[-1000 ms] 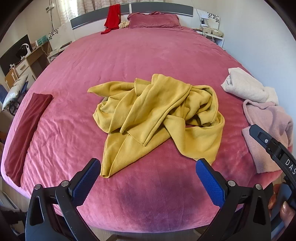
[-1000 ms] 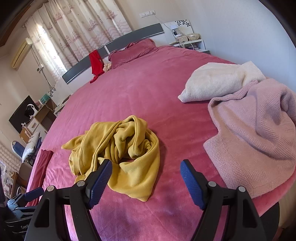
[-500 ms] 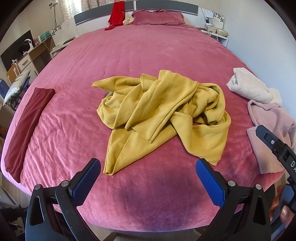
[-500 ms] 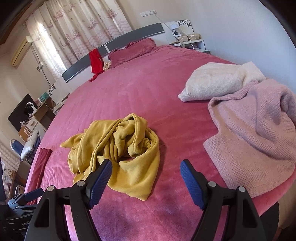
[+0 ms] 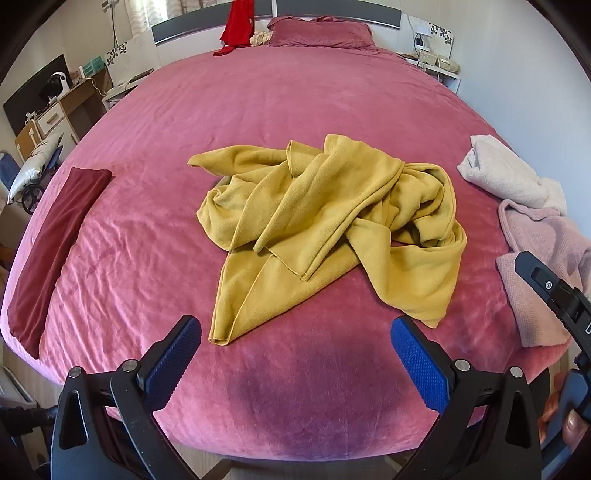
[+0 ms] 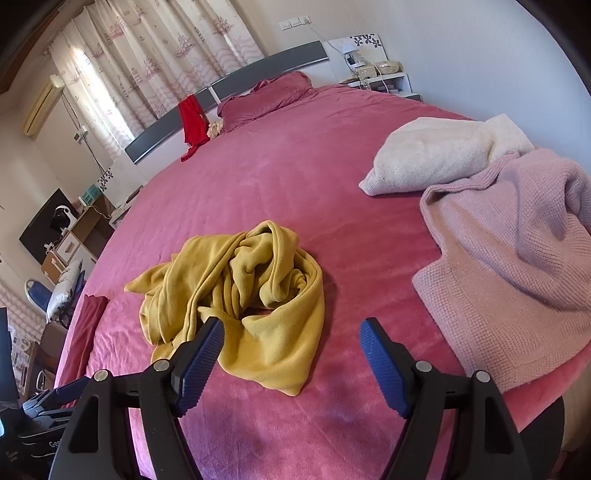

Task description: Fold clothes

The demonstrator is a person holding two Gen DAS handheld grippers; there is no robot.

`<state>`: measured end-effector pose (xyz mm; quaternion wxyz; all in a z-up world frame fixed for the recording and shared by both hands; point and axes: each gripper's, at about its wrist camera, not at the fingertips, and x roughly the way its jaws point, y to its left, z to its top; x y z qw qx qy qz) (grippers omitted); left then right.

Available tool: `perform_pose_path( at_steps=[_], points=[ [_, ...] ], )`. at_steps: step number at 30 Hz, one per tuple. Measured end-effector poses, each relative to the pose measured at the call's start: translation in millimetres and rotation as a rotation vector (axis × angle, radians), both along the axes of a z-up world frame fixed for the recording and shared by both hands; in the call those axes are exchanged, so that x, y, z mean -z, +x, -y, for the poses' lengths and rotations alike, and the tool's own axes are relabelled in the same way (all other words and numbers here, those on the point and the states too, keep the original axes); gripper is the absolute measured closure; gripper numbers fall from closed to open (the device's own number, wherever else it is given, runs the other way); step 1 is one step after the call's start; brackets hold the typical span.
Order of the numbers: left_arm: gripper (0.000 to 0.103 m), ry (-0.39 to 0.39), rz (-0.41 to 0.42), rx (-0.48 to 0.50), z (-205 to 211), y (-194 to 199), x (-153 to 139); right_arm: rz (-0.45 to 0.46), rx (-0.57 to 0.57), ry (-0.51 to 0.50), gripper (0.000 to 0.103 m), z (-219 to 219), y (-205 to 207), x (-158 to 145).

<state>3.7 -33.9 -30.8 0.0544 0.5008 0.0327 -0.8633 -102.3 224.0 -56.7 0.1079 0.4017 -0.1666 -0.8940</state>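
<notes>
A crumpled mustard-yellow garment (image 5: 325,221) lies in a heap in the middle of the pink bed (image 5: 258,110); the right wrist view shows the same garment (image 6: 240,291) just beyond the fingers. My left gripper (image 5: 295,332) hovers open over the bed's near edge, its blue pads (image 5: 173,354) empty, short of the garment's lower hem. My right gripper (image 6: 291,332) is also open and holds nothing; its left pad (image 6: 199,350) overlaps the garment's near edge in the picture. A pink knitted sweater (image 6: 517,266) and a cream garment (image 6: 436,155) lie at the bed's right side.
A folded dark red cloth (image 5: 48,240) lies along the bed's left edge. A pillow (image 5: 321,31) and a red garment (image 5: 236,22) sit at the headboard. A desk with drawers (image 5: 55,114) stands left of the bed, a white shelf (image 6: 384,81) at the far right.
In the left wrist view the yellow garment has slid slightly right and up in the picture as the left gripper shifted a little. The right wrist view is unchanged.
</notes>
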Motion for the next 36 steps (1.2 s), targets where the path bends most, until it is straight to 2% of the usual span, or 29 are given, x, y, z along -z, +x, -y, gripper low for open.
perform_pose_path(
  at_steps=[21, 36],
  points=[
    [0.0, 0.019, 0.036, -0.039, 11, -1, 10, 0.034, -0.016, -0.009, 0.025, 5, 0, 9],
    [0.0, 0.012, 0.051, -0.062, 15, -4, 14, 0.024, -0.045, -0.013, 0.025, 13, -4, 4]
  ],
)
